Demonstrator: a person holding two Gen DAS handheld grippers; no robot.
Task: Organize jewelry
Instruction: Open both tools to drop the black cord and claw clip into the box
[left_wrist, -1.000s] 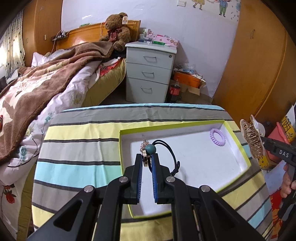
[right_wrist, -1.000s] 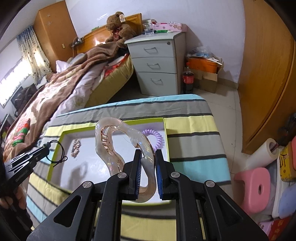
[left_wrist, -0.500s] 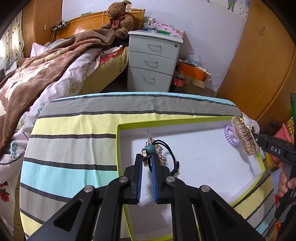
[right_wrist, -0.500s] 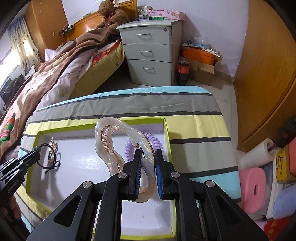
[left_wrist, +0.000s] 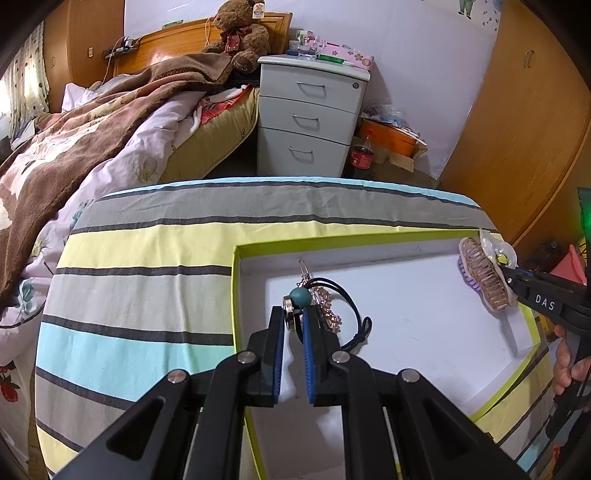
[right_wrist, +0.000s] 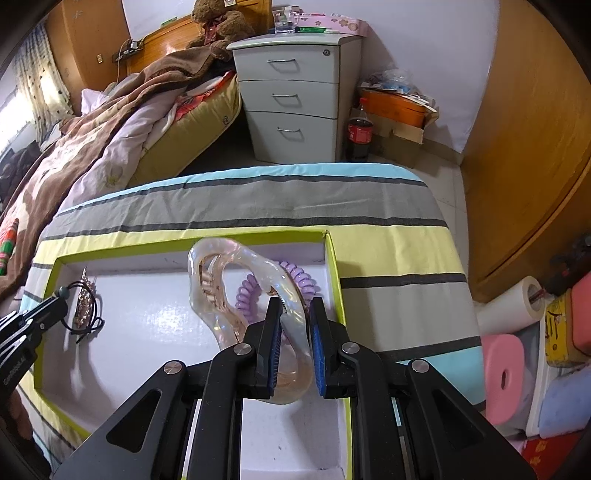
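Note:
A white tray with a lime-green rim (left_wrist: 236, 295) (right_wrist: 334, 266) lies on the striped table. My left gripper (left_wrist: 293, 317) is shut on a black cord hair tie with a teal bead (left_wrist: 300, 296), held just above the tray's left end, over a gold hair clip (left_wrist: 328, 314). My right gripper (right_wrist: 293, 308) is shut on a clear pink claw clip (right_wrist: 210, 280), held over the tray's right end above a purple spiral hair tie (right_wrist: 247, 295). The claw clip also shows in the left wrist view (left_wrist: 484, 277).
The striped cloth (left_wrist: 147, 266) covers the table. A bed (left_wrist: 92, 122) stands to the left and a grey drawer unit (left_wrist: 310, 114) behind. Stools, a paper roll (right_wrist: 509, 306) and boxes stand on the floor at the right.
Both grippers have moved forward and lower over the tray, each keeping its item. The claw clip now hangs over the purple spiral tie.

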